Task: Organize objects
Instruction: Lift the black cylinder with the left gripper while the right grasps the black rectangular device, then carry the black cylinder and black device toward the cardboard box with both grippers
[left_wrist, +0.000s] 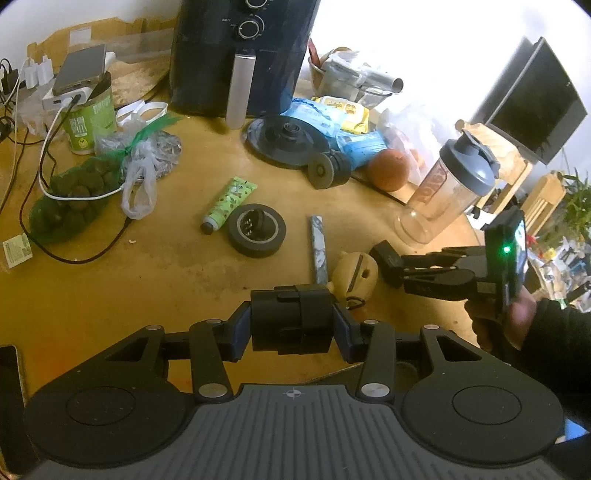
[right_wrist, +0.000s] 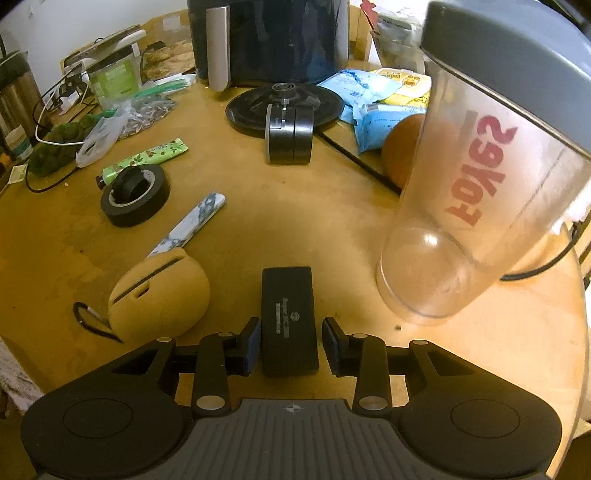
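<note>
My left gripper (left_wrist: 291, 330) is shut on a black cylindrical case (left_wrist: 291, 319), held just above the wooden table (left_wrist: 110, 295). My right gripper (right_wrist: 290, 347) straddles a flat black box (right_wrist: 289, 317) lying on the table; its left pad touches the box and a small gap shows at the right pad. It also shows in the left wrist view (left_wrist: 388, 262). A yellow round case (right_wrist: 159, 301) with a black strap lies to its left. A marbled flat bar (right_wrist: 188, 225), a black tape roll (right_wrist: 135, 199), a green tube (right_wrist: 146, 160) and a second black cylinder (right_wrist: 290, 133) lie beyond.
A clear shaker bottle (right_wrist: 476, 206) with a grey lid stands close to the right. An orange (right_wrist: 400, 147), snack packets (right_wrist: 373, 107), a kettle base (right_wrist: 284, 101), an air fryer (right_wrist: 273, 37), a green can (left_wrist: 90, 120), bagged items (left_wrist: 70, 195) and cables (left_wrist: 48, 155) crowd the far side.
</note>
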